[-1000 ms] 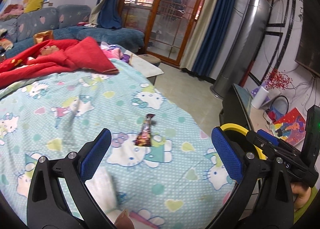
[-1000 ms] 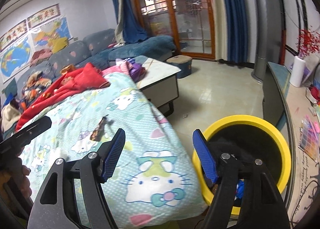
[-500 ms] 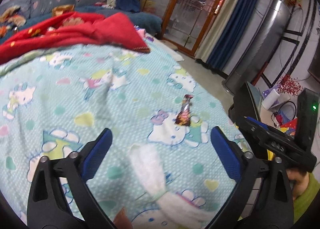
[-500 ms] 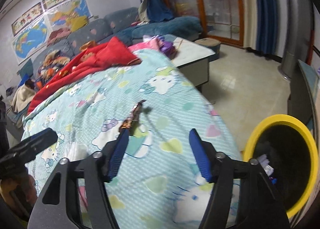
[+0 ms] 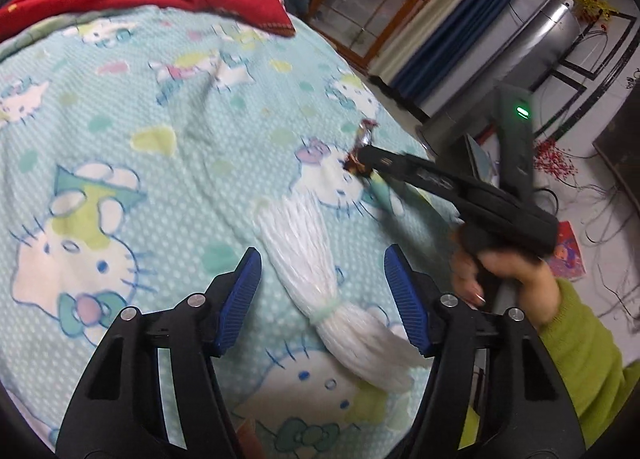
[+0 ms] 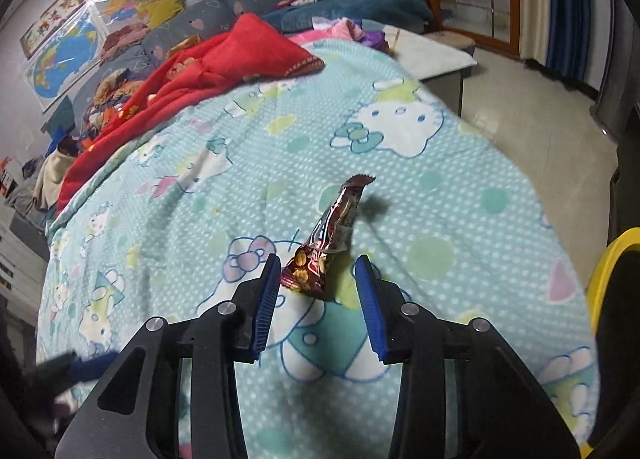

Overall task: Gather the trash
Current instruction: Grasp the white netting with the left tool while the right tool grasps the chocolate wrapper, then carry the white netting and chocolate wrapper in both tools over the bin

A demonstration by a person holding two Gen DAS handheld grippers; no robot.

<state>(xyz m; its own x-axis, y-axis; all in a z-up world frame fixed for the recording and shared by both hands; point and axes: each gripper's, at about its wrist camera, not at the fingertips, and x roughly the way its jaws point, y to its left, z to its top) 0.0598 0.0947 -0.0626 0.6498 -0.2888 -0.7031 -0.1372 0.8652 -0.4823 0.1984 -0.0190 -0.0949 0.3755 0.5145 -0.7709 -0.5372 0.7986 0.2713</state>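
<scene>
A brown snack wrapper point(image 6: 325, 247) lies on the light-blue cartoon-cat bedspread point(image 6: 400, 187). My right gripper point(image 6: 318, 279) is open, its blue pads on either side of the wrapper's near end. In the left wrist view the wrapper point(image 5: 360, 153) shows at the tip of the right gripper's black fingers point(image 5: 404, 169). A white bundle of crumpled tissue or yarn tied with a green band point(image 5: 320, 271) lies between the pads of my open left gripper point(image 5: 322, 271), just above the bedspread.
A yellow-rimmed black bin point(image 6: 612, 279) stands off the bed's right edge. A red blanket point(image 6: 208, 67) covers the far part of the bed. A sofa with clothes point(image 6: 132, 39) is behind, and a low table point(image 6: 432, 55) and tiled floor point(image 6: 540, 127) lie to the right.
Both grippers have moved forward and down over the bed. The right one left the bin and closed in on the wrapper; the left came over the white bundle. Both jaw gaps have narrowed.
</scene>
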